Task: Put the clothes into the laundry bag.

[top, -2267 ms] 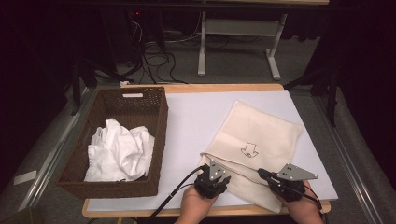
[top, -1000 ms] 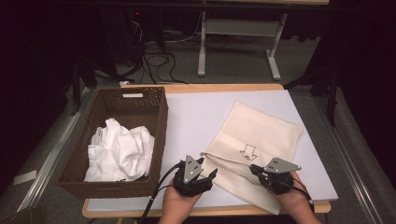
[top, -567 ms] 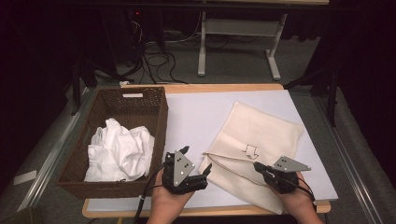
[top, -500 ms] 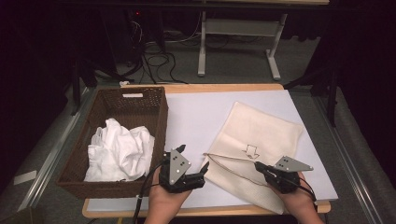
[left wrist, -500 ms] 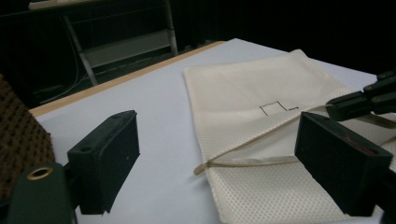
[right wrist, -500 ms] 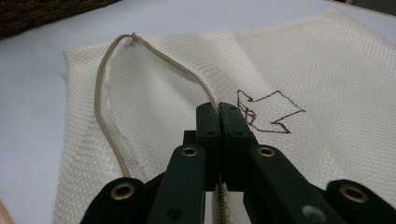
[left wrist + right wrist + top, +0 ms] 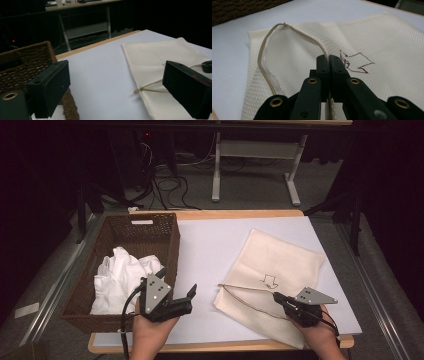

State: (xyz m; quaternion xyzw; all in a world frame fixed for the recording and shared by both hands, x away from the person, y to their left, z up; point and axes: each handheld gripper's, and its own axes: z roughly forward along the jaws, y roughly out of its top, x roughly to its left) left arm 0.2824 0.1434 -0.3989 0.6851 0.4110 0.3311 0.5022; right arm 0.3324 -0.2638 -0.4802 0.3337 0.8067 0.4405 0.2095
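A cream mesh bag [image 7: 285,262] with a drawn arrow [image 7: 270,280] lies flat on the right half of the white table. My right gripper [image 7: 276,296] is shut on the bag's corded opening edge [image 7: 265,45], which is lifted into a loop; the closed tips [image 7: 329,59] pinch that edge beside the arrow [image 7: 355,63]. My left gripper [image 7: 178,281] hangs above the table between the basket and the bag. It is open, its jaws have just been opening, and nothing is between them [image 7: 117,85]. White cloth [image 7: 117,277] is bunched in the wicker basket [image 7: 172,242].
The basket [image 7: 25,62] stands close to my left gripper's left jaw. Bare white table surface [image 7: 215,245] lies between basket and bag. The table's wooden front edge [image 7: 225,346] runs just ahead of both hands. Desk legs and cables stand on the floor behind.
My left gripper has drawn away from the bag's corner, rising and moving left toward the basket with its jaws spreading. The right gripper has kept its hold on the bag's edge in place.
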